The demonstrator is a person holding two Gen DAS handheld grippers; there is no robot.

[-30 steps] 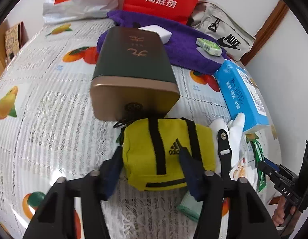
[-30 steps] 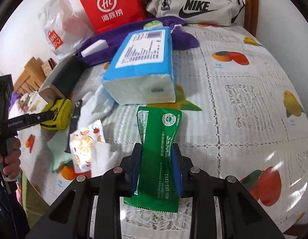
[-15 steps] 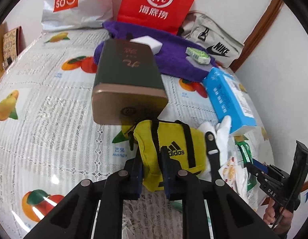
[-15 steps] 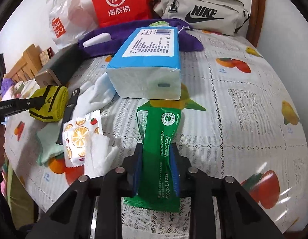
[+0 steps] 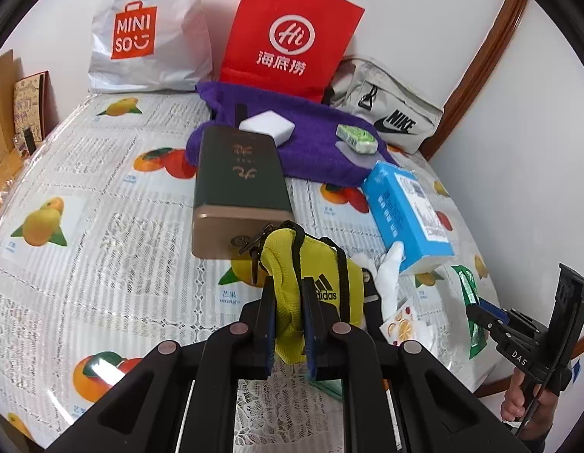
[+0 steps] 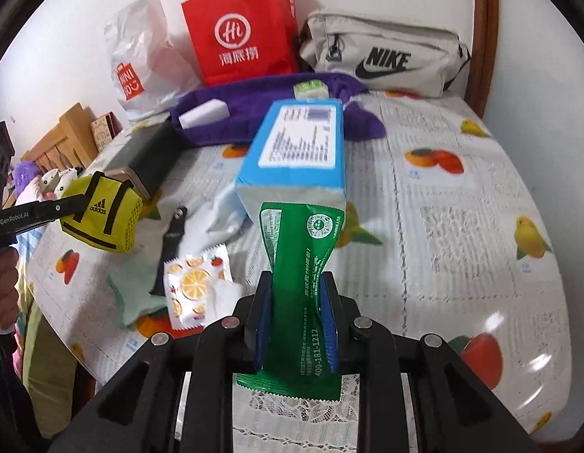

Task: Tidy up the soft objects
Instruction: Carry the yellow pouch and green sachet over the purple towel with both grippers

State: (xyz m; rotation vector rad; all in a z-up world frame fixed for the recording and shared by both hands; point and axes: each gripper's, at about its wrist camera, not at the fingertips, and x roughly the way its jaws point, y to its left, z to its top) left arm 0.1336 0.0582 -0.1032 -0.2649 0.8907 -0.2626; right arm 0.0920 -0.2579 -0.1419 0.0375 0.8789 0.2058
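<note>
A yellow Adidas pouch [image 5: 322, 264] hangs a little above the fruit-print tablecloth [image 5: 103, 226], with my left gripper [image 5: 288, 290] shut on its near edge. The right wrist view shows the same pouch [image 6: 103, 213] in the air at far left, in front of a dark box. My right gripper [image 6: 295, 287] is shut on a green foil packet [image 6: 303, 234], pinching it at its middle so it creases. The packet's far end points at the blue tissue pack [image 6: 295, 158]. In the left wrist view, the right gripper [image 5: 480, 311] and packet [image 5: 467, 287] sit at the right edge.
A dark green and gold box [image 5: 239, 177] lies behind the pouch. Beyond it, a purple towel [image 5: 310, 151] carries a white block [image 5: 267, 126]. A red paper bag [image 5: 288, 37], Miniso bag [image 5: 140, 30] and Nike bag [image 5: 386, 113] line the wall. White cloth [image 5: 390, 268], a fruit-print sachet [image 6: 195, 283] and mint cloth [image 6: 137, 290] lie between the grippers.
The left jaws closed on the yellow pouch and raised it off the cloth. The right gripper rose with the green packet still pinched in it.
</note>
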